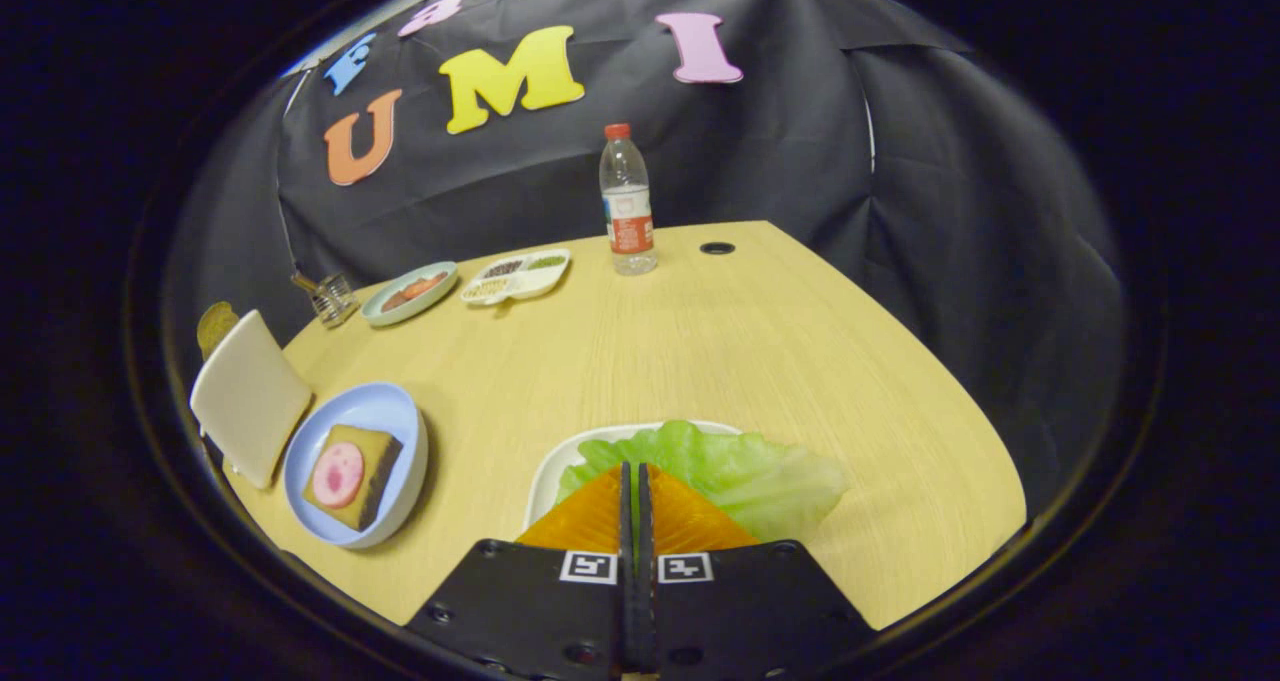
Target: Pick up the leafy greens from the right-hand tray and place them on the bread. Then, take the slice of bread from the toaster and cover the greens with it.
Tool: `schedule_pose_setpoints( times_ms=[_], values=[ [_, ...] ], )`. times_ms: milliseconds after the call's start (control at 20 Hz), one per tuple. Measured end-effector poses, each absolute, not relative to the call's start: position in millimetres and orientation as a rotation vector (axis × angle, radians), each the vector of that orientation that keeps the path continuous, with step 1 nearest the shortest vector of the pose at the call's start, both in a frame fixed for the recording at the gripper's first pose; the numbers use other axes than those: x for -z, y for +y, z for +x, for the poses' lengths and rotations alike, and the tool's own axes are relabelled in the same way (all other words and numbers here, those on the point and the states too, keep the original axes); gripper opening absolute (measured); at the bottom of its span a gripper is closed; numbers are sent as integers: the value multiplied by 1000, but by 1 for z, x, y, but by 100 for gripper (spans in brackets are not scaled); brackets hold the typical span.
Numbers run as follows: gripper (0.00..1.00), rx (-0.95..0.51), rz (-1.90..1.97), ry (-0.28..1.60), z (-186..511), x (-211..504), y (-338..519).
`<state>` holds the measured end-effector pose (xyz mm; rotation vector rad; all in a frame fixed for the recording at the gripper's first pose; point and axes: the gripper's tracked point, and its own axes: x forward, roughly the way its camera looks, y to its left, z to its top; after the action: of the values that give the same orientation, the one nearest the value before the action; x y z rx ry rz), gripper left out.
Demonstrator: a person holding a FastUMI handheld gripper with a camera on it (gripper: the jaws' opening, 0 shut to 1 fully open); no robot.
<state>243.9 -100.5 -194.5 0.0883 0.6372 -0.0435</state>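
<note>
tongs (634, 473) closed, fingers pressed together — tips over the leafy greens (735, 466) on the white tray (548, 473).

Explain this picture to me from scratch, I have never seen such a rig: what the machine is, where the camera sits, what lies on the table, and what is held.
There is no robot arm here: a person carries a handheld claw, and the camera rides on it, looking forward along its two orange fingers. The fingers are pressed together over the lettuce leaf on a white tray; whether they pinch the leaf cannot be told. Beside them on the wooden table a blue plate holds bread topped with a pink slice, and next to it stands a white bread slice. Further off are a water bottle, a divided dish and a small green plate.
</note>
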Motion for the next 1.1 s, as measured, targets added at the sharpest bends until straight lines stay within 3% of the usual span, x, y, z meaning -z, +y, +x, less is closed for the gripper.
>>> schedule_pose_setpoints(
  times_ms=[200, 350, 500, 650, 750, 800, 900, 950, 1000, 1100],
  values=[
    [1, 101, 43, 670, 233, 201, -112],
    [64, 151, -27, 702, 229, 202, -121],
    [77, 177, -58, 866, 221, 226, -120],
    [81, 149, 14, 926, 226, 231, -113],
    [79, 135, -10, 961, 227, 228, -113],
    [72, 133, -18, 981, 225, 228, -113],
    [45, 161, -34, 974, 230, 227, -118],
    [39, 159, -44, 969, 232, 228, -120],
    [9, 169, -48, 955, 232, 226, -118],
    [8, 141, -131, 921, 234, 224, -117]
  ],
)
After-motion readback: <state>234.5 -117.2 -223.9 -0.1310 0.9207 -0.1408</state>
